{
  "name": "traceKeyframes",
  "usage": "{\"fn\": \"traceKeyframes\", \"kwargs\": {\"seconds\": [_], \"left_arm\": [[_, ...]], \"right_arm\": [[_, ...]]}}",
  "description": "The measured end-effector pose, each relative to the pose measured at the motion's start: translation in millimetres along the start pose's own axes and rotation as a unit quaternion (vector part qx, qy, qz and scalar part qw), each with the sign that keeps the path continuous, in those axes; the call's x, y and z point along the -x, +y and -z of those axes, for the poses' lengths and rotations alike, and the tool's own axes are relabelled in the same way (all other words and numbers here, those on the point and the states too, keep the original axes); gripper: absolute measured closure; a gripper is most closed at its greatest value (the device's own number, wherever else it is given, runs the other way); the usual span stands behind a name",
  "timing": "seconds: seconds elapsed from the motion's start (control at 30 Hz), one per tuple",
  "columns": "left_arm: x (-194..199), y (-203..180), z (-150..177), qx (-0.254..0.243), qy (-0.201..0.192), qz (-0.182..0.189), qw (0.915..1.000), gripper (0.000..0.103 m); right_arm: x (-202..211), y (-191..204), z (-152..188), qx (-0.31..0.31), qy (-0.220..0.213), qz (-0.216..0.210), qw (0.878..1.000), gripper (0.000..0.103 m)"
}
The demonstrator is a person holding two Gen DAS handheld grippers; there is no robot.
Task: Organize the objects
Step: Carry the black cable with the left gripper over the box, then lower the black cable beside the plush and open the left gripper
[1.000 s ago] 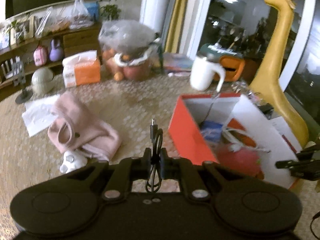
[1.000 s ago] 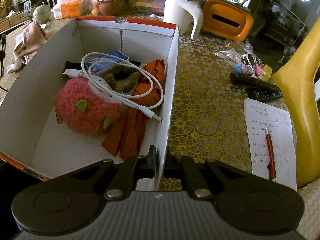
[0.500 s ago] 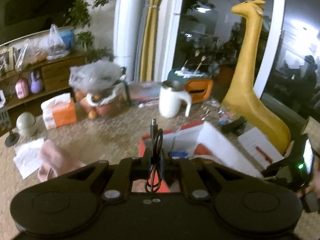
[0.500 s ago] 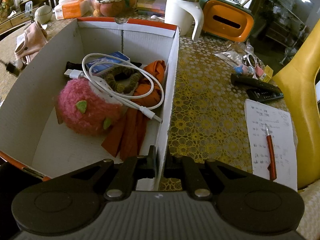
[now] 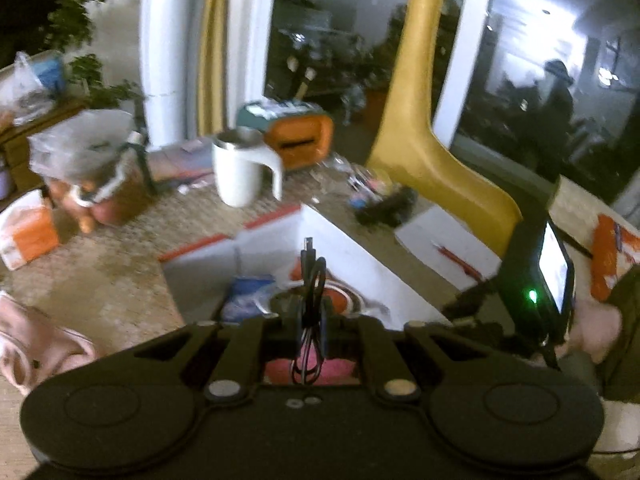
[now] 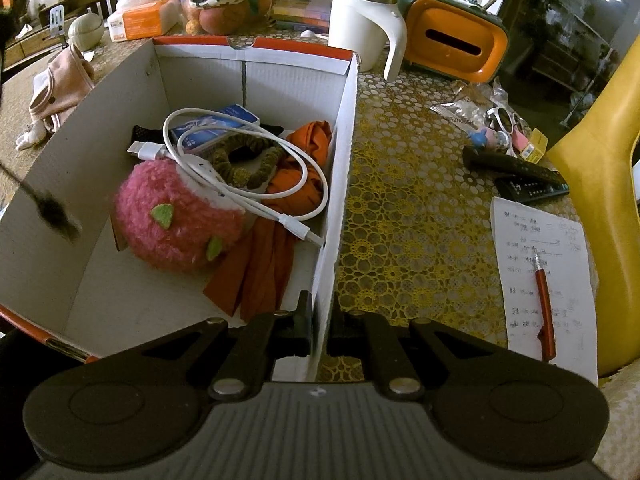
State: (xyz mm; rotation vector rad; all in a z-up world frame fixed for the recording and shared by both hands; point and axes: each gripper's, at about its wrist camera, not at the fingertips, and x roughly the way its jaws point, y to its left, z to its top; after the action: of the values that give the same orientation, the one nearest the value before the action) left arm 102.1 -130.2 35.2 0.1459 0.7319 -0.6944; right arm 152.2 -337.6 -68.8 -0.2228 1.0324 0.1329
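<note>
The black cable [image 5: 310, 300], coiled into a small bundle, is pinched between the fingers of the left gripper [image 5: 310, 322], which are closed tight on it; its plug end sticks up above them. In the left wrist view, which is blurred, the bundle hangs over the open cardboard box [image 5: 360, 264] on the bench [image 5: 108, 276], and pink fuzz and a blue packet show beneath it. A white mug [image 5: 240, 172] and a yellow giraffe figure [image 5: 424, 120] stand beyond the box.

In the right wrist view the right gripper [image 6: 319, 326] has its fingers clamped on the near end of the box's right wall [image 6: 340, 184]. Inside the box lie a pink plush ball [image 6: 176, 216], a white cable [image 6: 240, 176] looped over it, a blue packet [image 6: 216, 128], a brown scrunchie [image 6: 248, 160] and orange cloth [image 6: 276, 256]. At the left edge a dark, blurred shape [image 6: 56, 216], probably the black cable's end, hangs over the box. To the right of the box, a notepaper [image 6: 548, 280] with a red pen [image 6: 545, 308] and two remotes [image 6: 520, 172] lie on the bench.
</note>
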Motion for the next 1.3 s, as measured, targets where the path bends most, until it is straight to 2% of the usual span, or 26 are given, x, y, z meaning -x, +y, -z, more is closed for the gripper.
{"fn": "traceKeyframes", "kwargs": {"seconds": [0.5,0.63,1.1,1.3], "left_arm": [[-64.6,-43.0,13.0,-0.046,0.061,0.044,0.9961,0.097],[-85.8,-48.2,16.6,-0.062,0.083,0.040,0.9938,0.097],[-135.4,-49.9,20.7,-0.070,0.131,0.020,0.9887,0.097],[-141.9,-45.8,23.3,-0.061,0.142,0.020,0.9879,0.091]], "right_arm": [[1.1,-3.9,2.6,-0.006,-0.001,-0.018,1.000,0.097],[2.1,-5.4,3.1,-0.007,-0.002,-0.023,1.000,0.097],[1.1,-12.5,4.0,-0.012,-0.003,-0.041,0.999,0.097],[0.4,-13.9,4.0,-0.013,-0.003,-0.043,0.999,0.097]]}}
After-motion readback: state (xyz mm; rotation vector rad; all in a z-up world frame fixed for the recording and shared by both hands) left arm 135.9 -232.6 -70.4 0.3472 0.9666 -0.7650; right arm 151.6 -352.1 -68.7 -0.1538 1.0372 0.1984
